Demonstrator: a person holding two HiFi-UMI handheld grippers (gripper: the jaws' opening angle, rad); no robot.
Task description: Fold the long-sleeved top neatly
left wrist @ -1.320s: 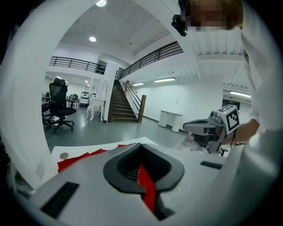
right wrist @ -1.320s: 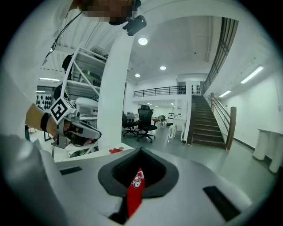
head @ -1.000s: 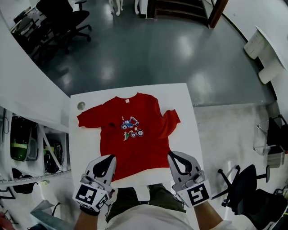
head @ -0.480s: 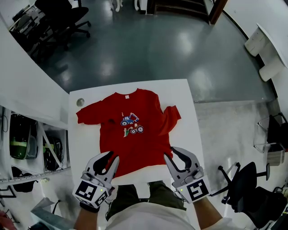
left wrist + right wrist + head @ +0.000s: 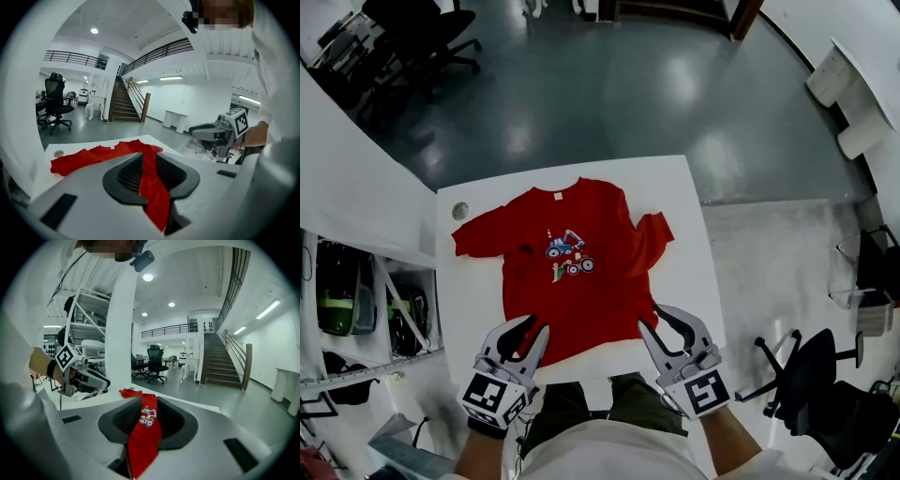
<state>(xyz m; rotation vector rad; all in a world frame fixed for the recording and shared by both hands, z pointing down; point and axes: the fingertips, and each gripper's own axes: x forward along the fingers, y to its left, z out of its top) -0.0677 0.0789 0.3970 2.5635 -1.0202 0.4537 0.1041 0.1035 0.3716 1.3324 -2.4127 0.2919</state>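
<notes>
The red top (image 5: 581, 300) lies spread face up on the white table (image 5: 689, 216), collar toward the far edge, hem toward the near edge; the sleeve on the left lies out flat, the one on the right is bunched against the body; the left gripper (image 5: 534, 330) sits at the hem's near left corner, the right gripper (image 5: 653, 321) at its near right corner; both pairs of jaws have just been opening and stand narrowly apart, red cloth showing in each gap, neither clamped on it.
</notes>
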